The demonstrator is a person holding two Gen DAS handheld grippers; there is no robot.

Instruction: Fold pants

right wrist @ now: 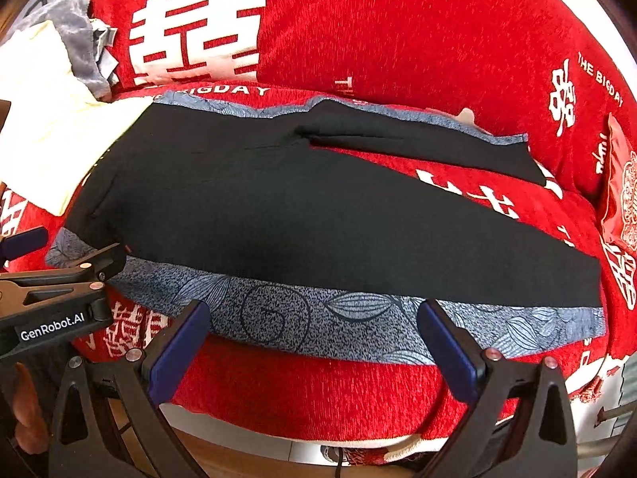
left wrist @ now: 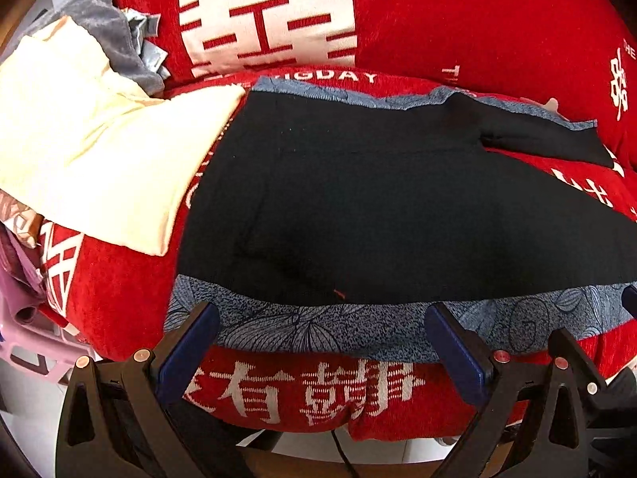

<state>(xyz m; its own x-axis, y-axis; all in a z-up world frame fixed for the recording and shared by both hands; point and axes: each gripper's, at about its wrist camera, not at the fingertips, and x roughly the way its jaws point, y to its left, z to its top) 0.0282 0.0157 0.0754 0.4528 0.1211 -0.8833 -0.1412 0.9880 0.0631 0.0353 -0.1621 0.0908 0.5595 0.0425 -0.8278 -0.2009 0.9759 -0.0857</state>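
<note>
Black pants [right wrist: 302,215] with blue patterned side bands are spread flat across a red sofa [right wrist: 398,32], legs parted toward the right. Both the left hand-held gripper [left wrist: 322,342] and the right hand-held gripper [right wrist: 314,338] are held wide, empty, at the near band. The fabric is judged soft and limp, best pinched at that near edge.

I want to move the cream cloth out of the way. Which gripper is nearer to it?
Left. The left gripper sits at the pants' waist end, beside the cream cloth. The right gripper is further along the near leg, away from it.

red sofa [right wrist: 398,40] with white lettering, pale floor [left wrist: 358,452]
</note>
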